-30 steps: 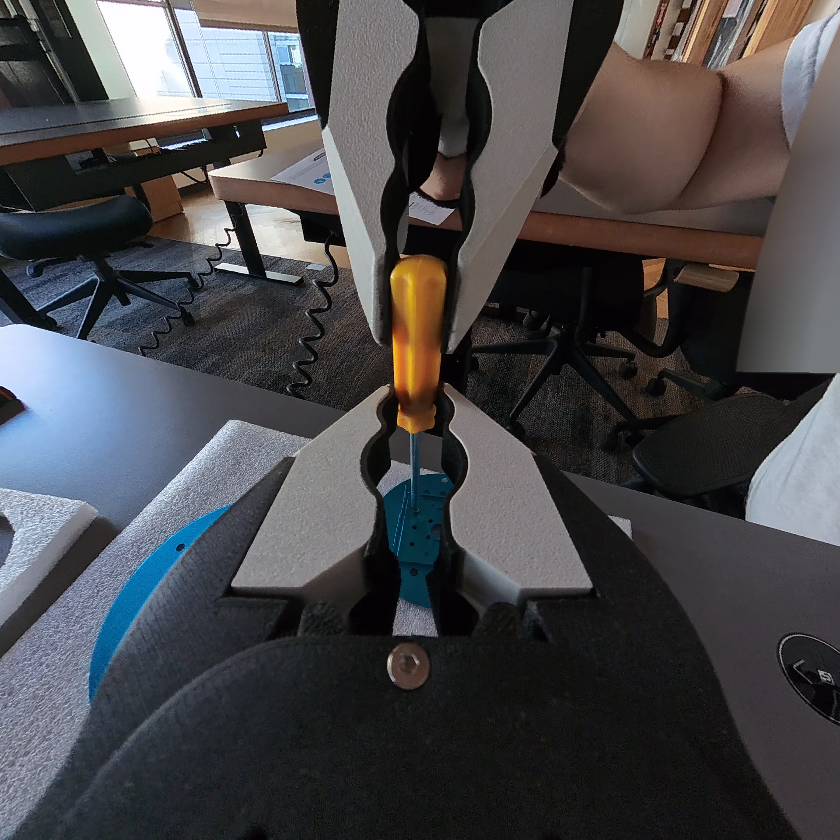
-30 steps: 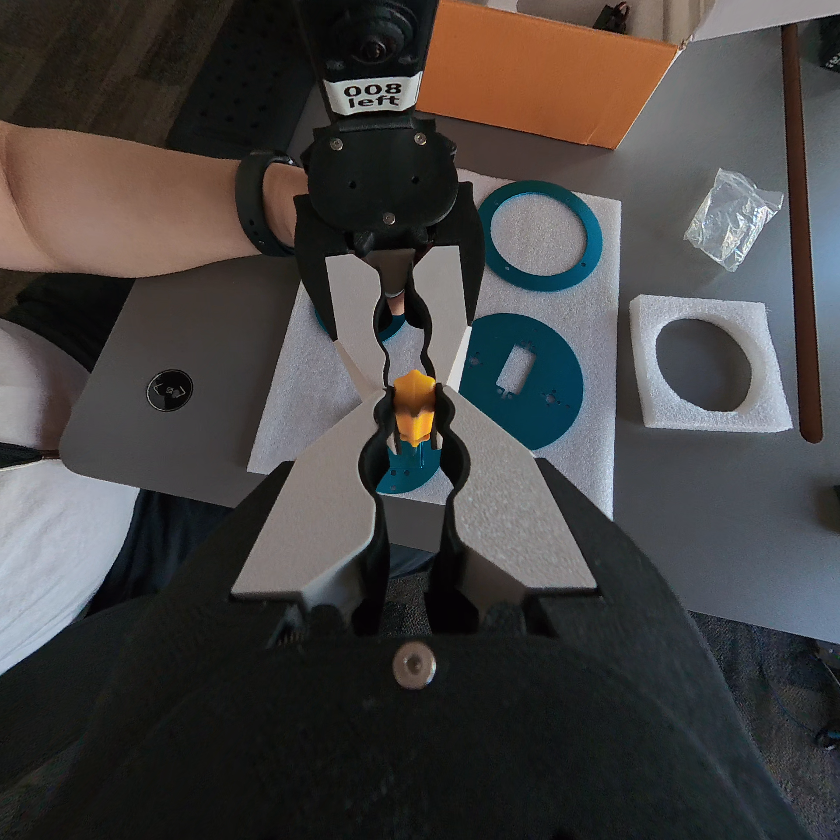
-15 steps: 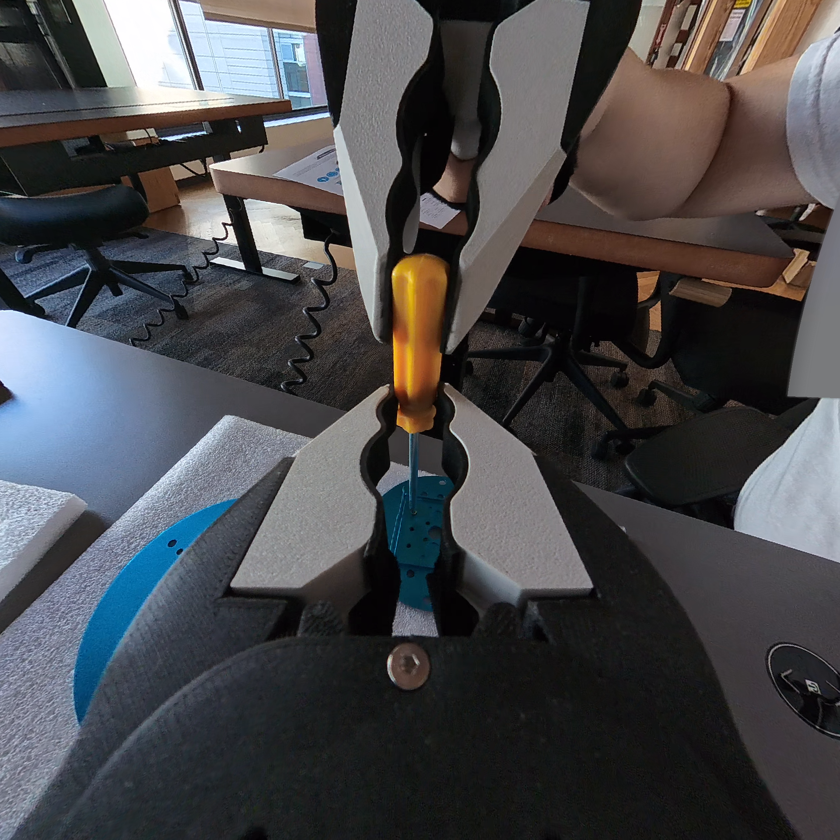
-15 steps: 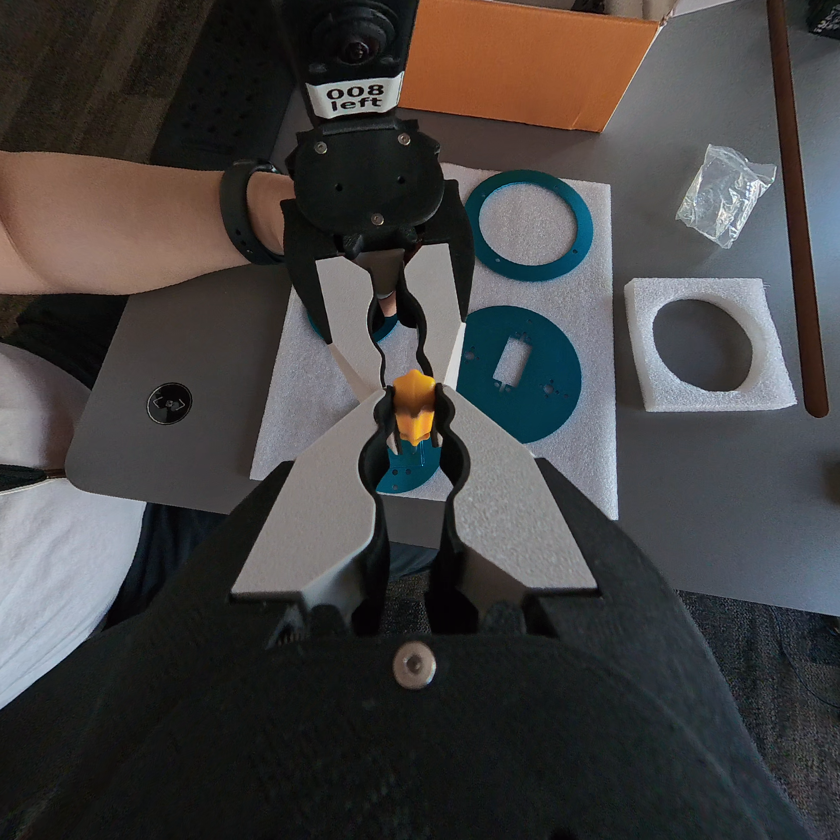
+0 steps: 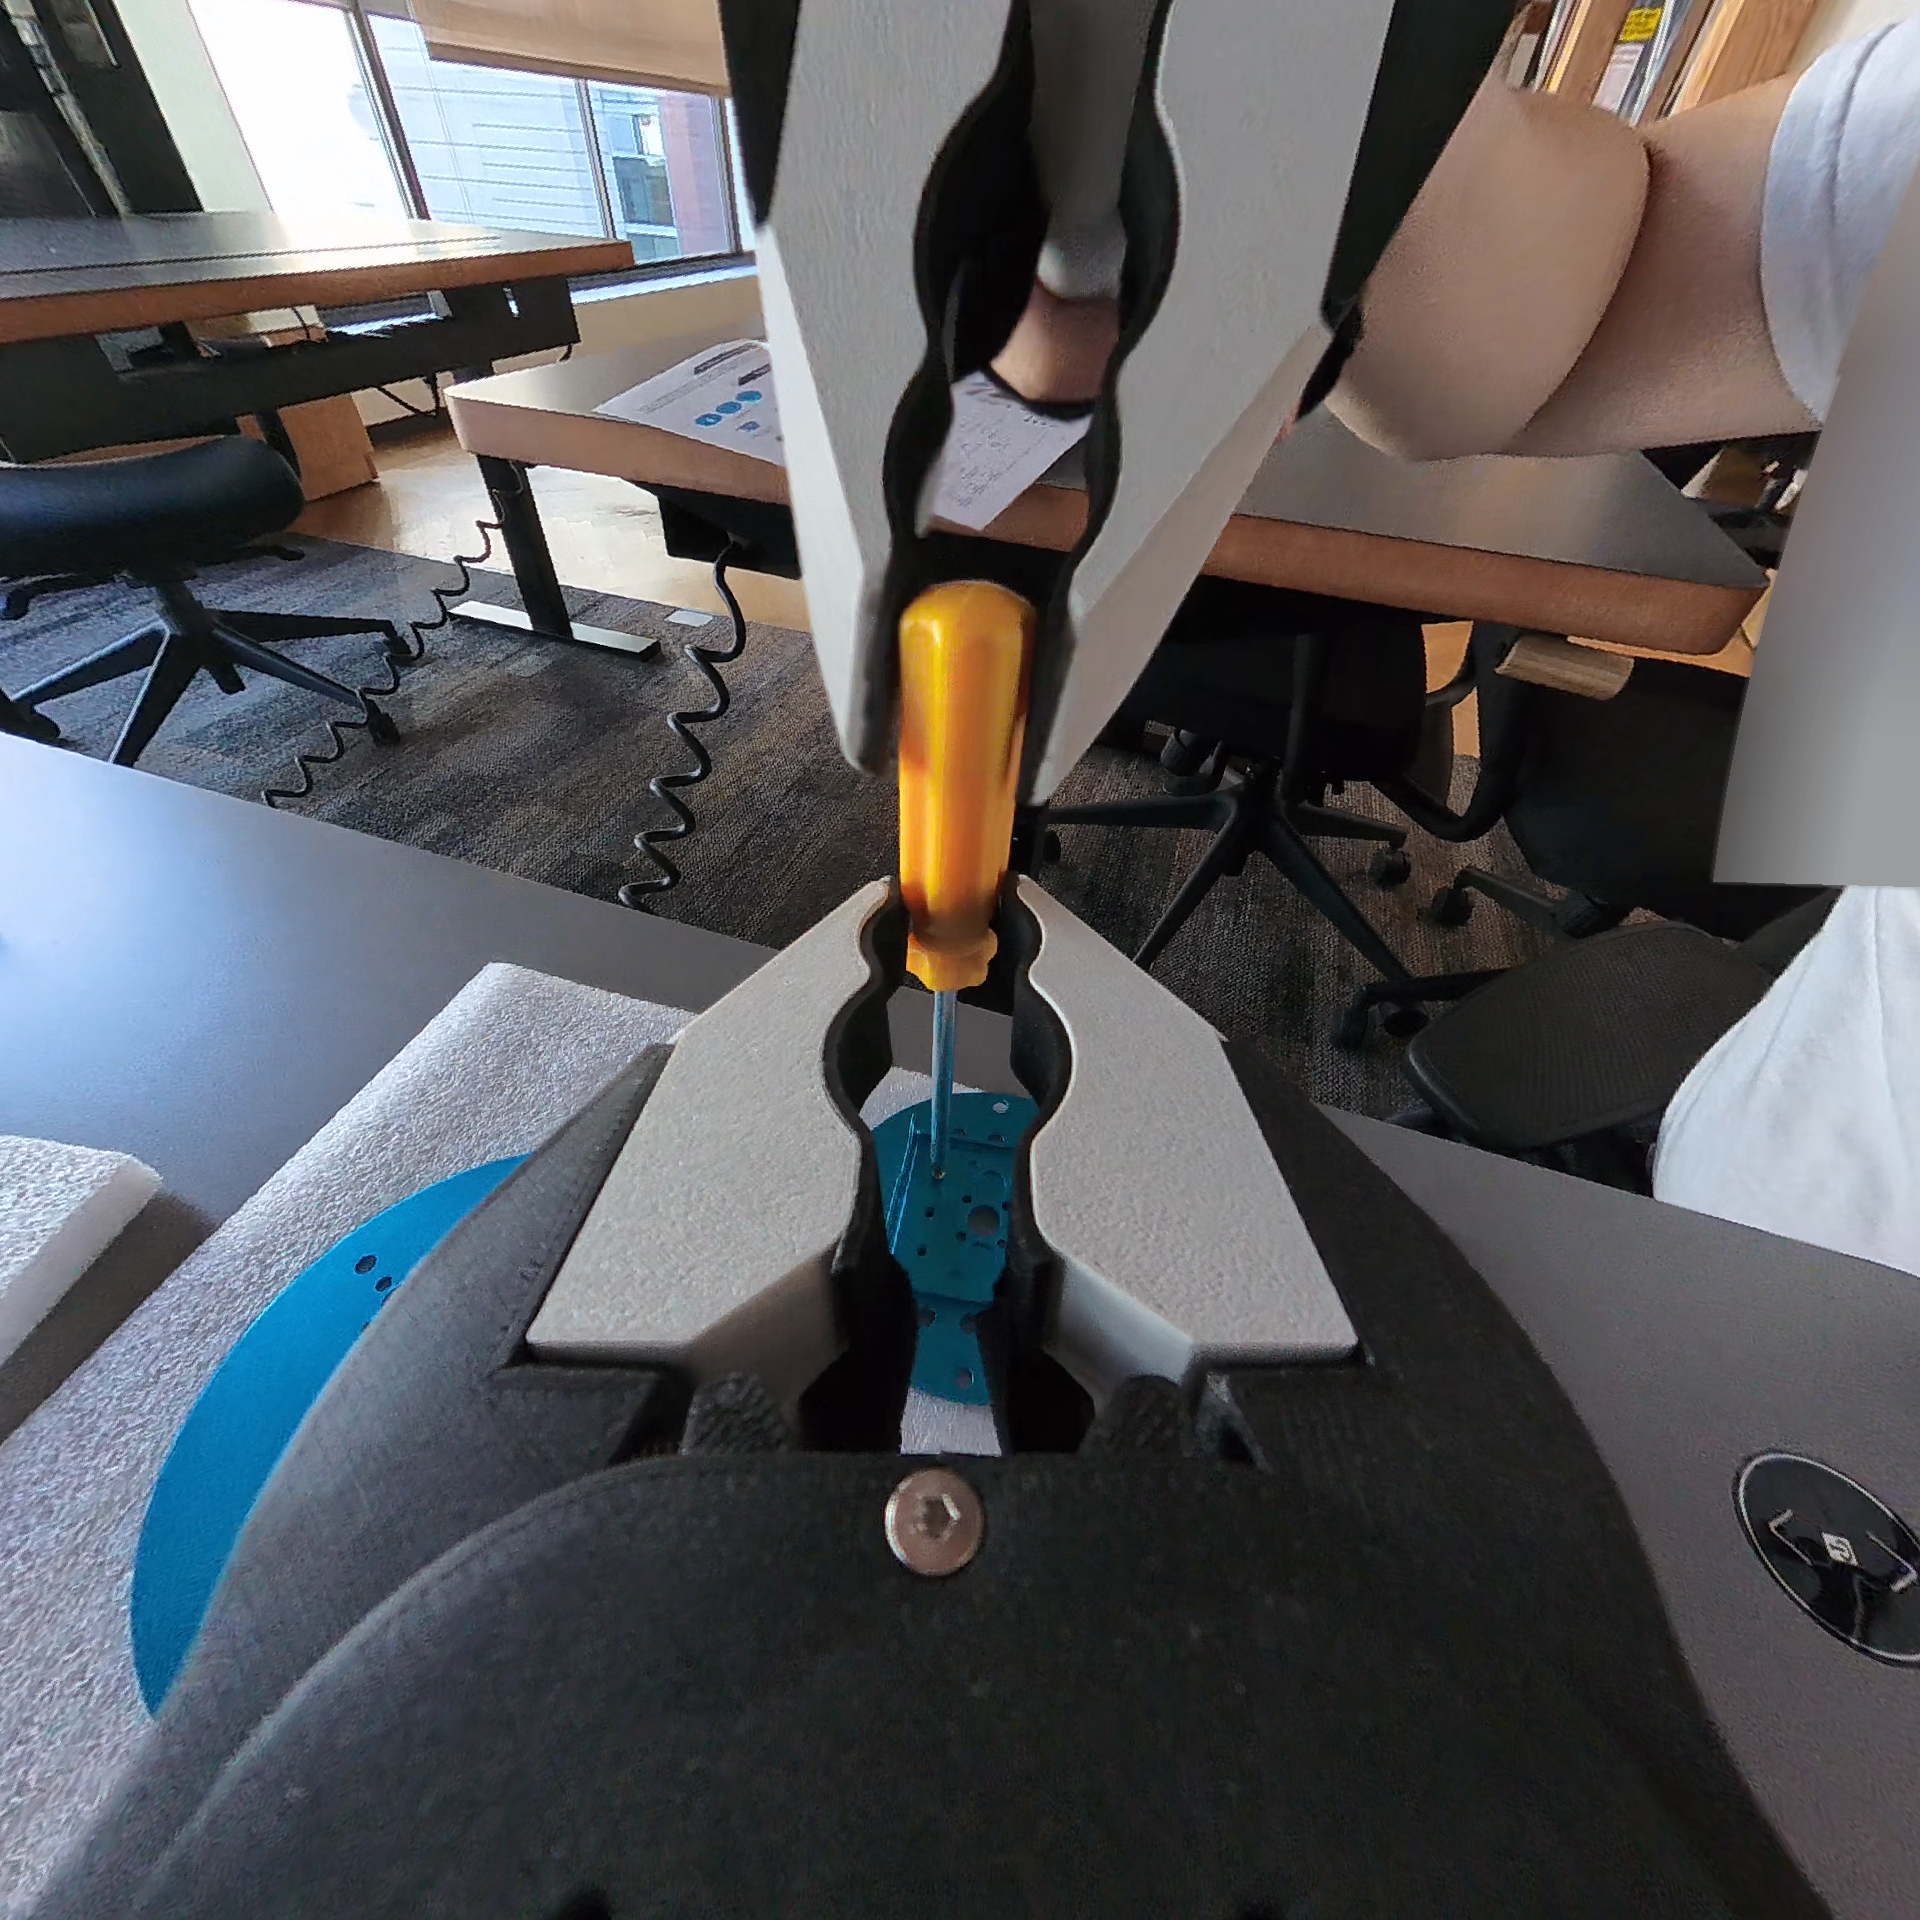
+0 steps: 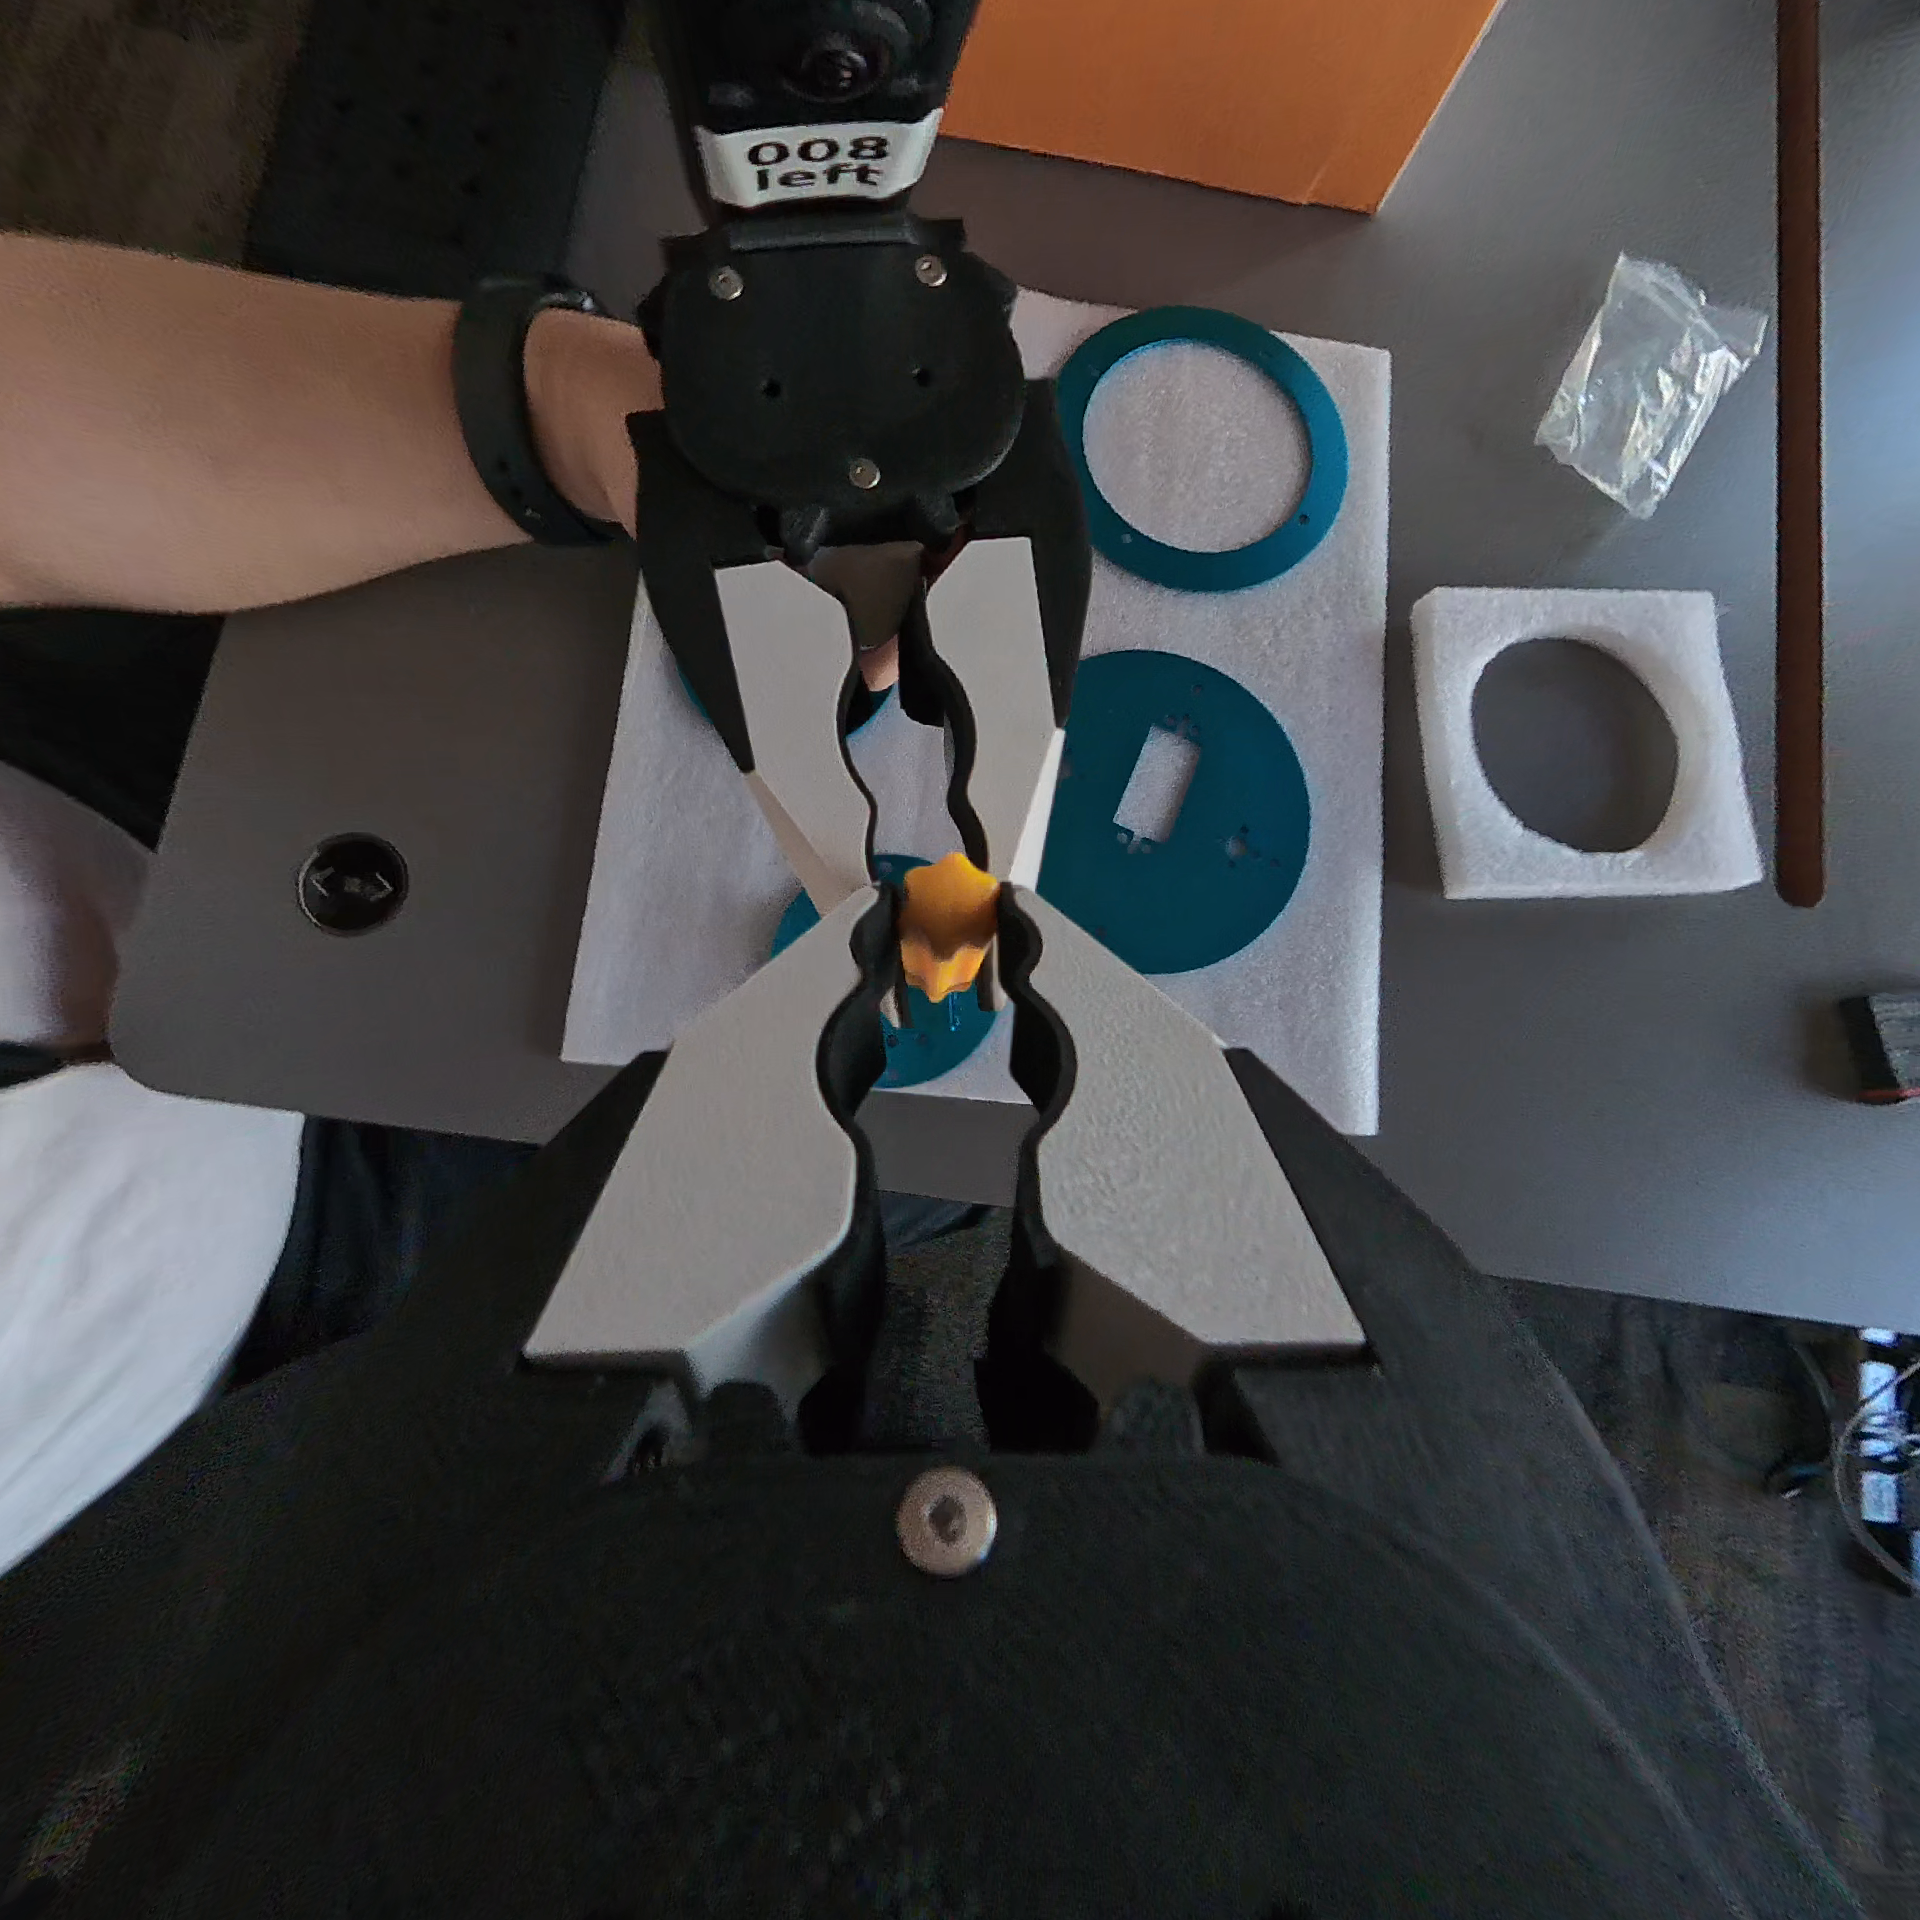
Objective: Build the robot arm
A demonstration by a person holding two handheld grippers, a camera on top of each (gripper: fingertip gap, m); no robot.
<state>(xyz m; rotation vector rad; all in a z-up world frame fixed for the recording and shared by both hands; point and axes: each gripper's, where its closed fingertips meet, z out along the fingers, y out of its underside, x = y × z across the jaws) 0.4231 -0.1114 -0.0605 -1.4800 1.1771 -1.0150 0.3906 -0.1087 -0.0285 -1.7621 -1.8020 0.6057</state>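
Observation:
An orange-handled screwdriver (image 5: 951,821) stands upright. Its thin shaft tip rests on a small blue perforated bracket (image 5: 951,1216) that sits on a small blue disc (image 6: 925,1055) on a white foam sheet (image 6: 707,883). My left gripper (image 5: 951,904) is shut on the lower end of the handle. My right gripper (image 6: 940,914) comes down from above and is shut on the top of the handle (image 6: 940,930). It also shows in the left wrist view (image 5: 951,748). In the right wrist view the left gripper (image 6: 940,878) reaches in from the far side, held by a hand with a black wristband.
On the foam lie a large blue disc with a rectangular cutout (image 6: 1174,821) and a blue ring (image 6: 1210,447). To the right are a foam square with a round hole (image 6: 1590,743), a clear plastic bag (image 6: 1652,384) and a dark rod (image 6: 1797,416). An orange box (image 6: 1195,83) stands behind. The left gripper's tips are roughly 4 centimeters from the right gripper's.
Both grippers keep their hold on the screwdriver. The right gripper has come more squarely over the handle's end, and the left wrist view has swung slightly around the tool.

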